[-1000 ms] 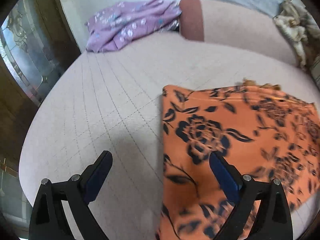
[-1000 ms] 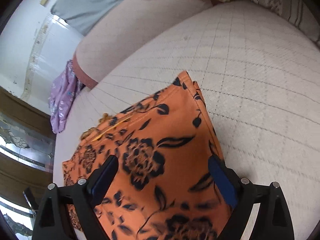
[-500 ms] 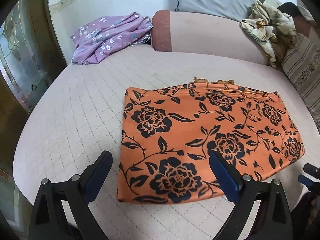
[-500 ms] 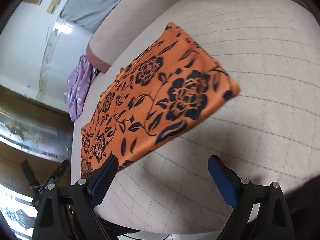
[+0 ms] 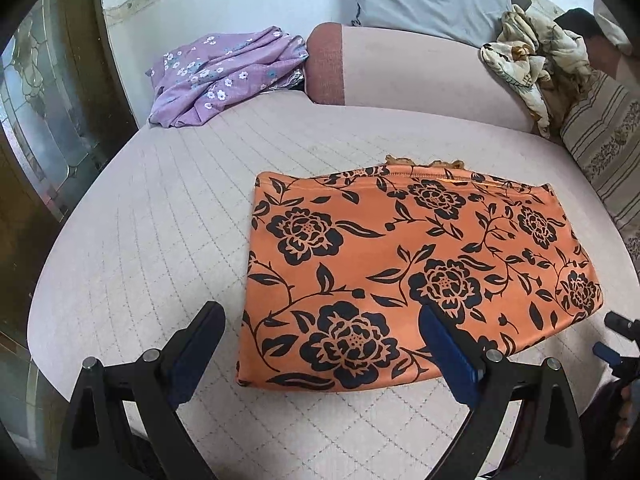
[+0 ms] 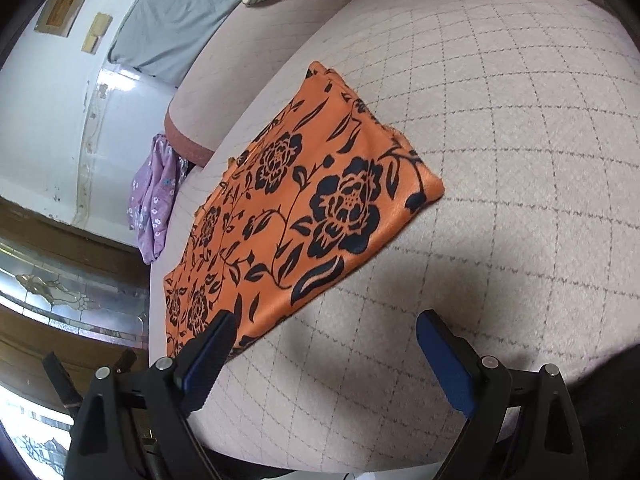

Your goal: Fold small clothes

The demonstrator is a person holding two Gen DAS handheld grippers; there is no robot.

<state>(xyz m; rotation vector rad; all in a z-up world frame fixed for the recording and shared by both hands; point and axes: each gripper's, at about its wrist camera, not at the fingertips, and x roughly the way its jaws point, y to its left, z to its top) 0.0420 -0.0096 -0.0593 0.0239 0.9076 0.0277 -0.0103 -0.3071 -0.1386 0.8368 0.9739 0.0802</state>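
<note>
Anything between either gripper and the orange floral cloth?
Nothing visible. The orange floral cloth lies flat on the quilted cushion, only bare cushion before the open left gripper and open right gripper. The purple garment sits far off.

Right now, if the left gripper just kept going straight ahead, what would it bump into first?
Most likely the orange flowered cloth. The left gripper is open, and the cloth's near edge lies on the quilted bed just ahead between its fingers. How high the gripper hangs above it is hard to judge.

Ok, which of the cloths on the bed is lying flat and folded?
The orange floral cloth, a neat rectangle mid-bed. The purple flowered one and the cream one are crumpled heaps at the far edge.
</note>
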